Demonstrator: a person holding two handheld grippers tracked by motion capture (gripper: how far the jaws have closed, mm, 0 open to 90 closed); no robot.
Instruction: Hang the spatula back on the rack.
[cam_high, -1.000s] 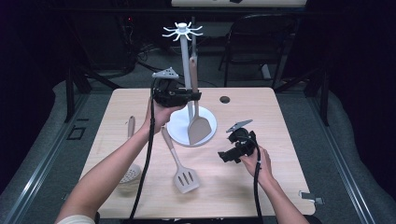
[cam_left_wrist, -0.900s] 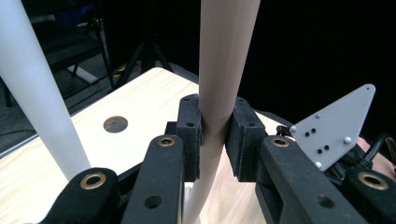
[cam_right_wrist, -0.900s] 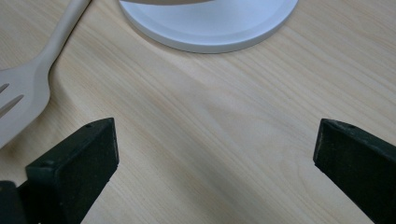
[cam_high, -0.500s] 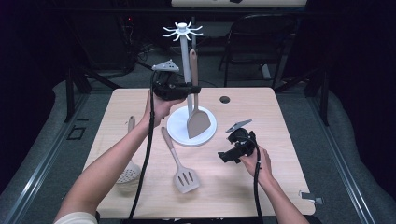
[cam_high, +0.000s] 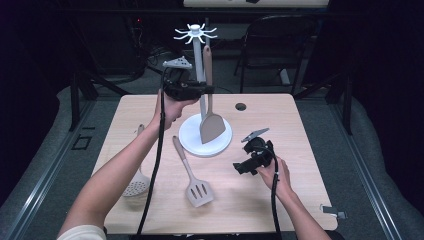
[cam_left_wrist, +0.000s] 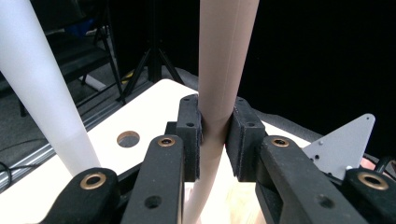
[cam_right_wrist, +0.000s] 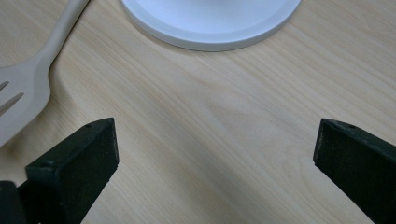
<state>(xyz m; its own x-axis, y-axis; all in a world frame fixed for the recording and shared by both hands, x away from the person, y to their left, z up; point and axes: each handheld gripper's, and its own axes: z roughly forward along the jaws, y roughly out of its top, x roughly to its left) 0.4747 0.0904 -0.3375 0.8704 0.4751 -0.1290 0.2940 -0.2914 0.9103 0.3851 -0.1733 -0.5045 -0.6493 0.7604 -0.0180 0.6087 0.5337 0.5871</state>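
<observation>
My light wooden table (cam_high: 310, 125), with a round hole (cam_high: 241, 106) near its far edge, carries the white rack base (cam_high: 192, 142) at centre, a slotted turner (cam_high: 192, 175) nearer me, and a skimmer (cam_high: 136, 180) leftward.

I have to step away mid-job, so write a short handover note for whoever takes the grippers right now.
Left gripper: shut on the handle of the solid turner, held upright beside the white rack's pole, blade just over the round base.
Right gripper: open, holding nothing, low over the table right of the base.
Slotted turner and skimmer lie flat on the table left of the right gripper.
Done: nothing hangs from the top hooks yet.
Left: probably hang the solid turner, then the other two.
</observation>
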